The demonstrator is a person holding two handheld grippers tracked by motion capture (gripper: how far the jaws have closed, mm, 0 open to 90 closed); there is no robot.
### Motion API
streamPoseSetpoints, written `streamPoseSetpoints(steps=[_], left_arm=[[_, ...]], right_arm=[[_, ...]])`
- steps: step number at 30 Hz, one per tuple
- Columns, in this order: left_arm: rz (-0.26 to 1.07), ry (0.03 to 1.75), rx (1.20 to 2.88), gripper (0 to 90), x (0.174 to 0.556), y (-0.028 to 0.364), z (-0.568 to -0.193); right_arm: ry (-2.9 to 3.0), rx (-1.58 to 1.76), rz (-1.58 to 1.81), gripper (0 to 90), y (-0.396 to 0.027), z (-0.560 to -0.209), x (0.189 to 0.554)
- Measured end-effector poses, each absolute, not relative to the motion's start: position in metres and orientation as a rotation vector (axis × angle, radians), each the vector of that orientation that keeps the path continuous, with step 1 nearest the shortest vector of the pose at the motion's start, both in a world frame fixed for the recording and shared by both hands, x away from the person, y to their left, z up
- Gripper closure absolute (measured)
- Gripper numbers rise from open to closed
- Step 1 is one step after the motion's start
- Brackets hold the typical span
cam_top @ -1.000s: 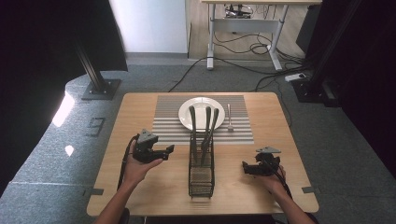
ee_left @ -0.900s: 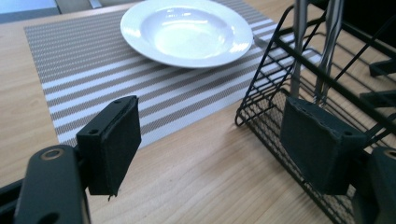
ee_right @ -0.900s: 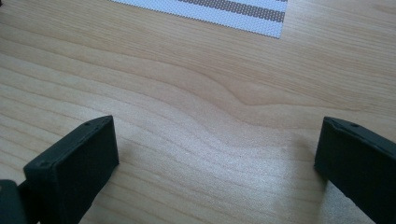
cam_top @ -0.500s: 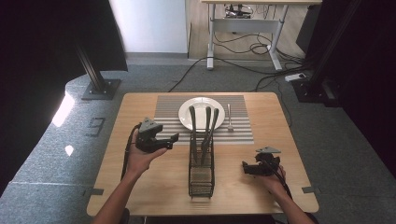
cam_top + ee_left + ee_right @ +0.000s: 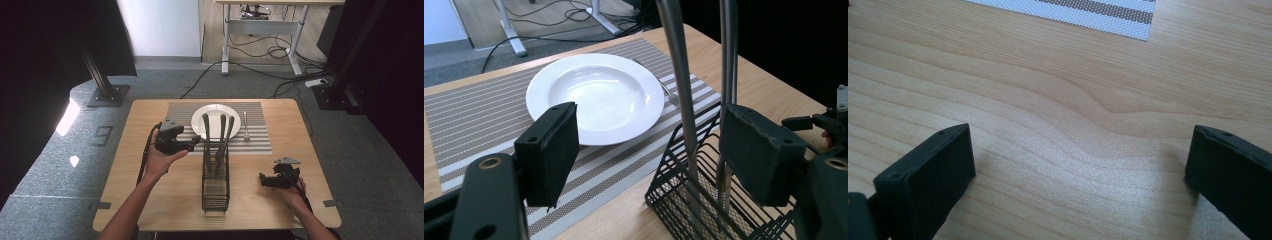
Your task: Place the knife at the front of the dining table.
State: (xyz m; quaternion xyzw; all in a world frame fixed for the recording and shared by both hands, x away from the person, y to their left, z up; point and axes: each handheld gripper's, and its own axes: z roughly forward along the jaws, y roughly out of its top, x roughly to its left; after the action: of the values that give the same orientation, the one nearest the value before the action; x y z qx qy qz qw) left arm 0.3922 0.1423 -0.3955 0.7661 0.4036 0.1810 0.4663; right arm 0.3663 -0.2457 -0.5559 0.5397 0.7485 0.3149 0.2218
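A black wire basket [image 5: 216, 181] stands mid-table with three long utensil handles [image 5: 222, 131] rising from it. Behind it a white plate [image 5: 215, 119] lies on a striped placemat [image 5: 260, 140], and a fork [image 5: 245, 126] rests to the plate's right. My left gripper [image 5: 191, 145] hangs open just left of the handles, at the plate's near-left edge. In the left gripper view its jaws stand wide apart, with the plate [image 5: 596, 95], one metal handle [image 5: 676, 75] and the basket [image 5: 689, 197] ahead of them. My right gripper [image 5: 263, 179] rests low to the right of the basket, open over bare wood [image 5: 1080, 160].
The wooden table [image 5: 150, 195] has free room at the front left and far right. A placemat corner [image 5: 1098, 12] lies ahead of the right jaws. The other gripper [image 5: 831, 125] appears at the right edge of the left gripper view. Cables and a desk frame [image 5: 260, 30] lie beyond on the floor.
My left gripper has moved away from the person and slightly right, toward the plate and the utensil handles. The right gripper has stayed in place.
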Motion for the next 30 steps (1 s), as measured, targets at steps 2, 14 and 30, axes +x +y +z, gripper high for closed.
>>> streamPoseSetpoints(steps=[2,14,30], left_arm=[[0.439,0.989,1.881,25.1,0.395,0.138,-0.393],[0.443,0.974,1.897,25.6,0.405,0.122,-0.387],[0.438,0.975,1.92,35.4,0.42,0.105,-0.395]], right_arm=[[2.071,1.485,0.871,0.0,-0.246,-0.556,0.367],[2.069,1.484,0.872,0.0,-0.246,-0.556,0.367],[2.066,1.482,0.873,0.0,-0.245,-0.556,0.367]])
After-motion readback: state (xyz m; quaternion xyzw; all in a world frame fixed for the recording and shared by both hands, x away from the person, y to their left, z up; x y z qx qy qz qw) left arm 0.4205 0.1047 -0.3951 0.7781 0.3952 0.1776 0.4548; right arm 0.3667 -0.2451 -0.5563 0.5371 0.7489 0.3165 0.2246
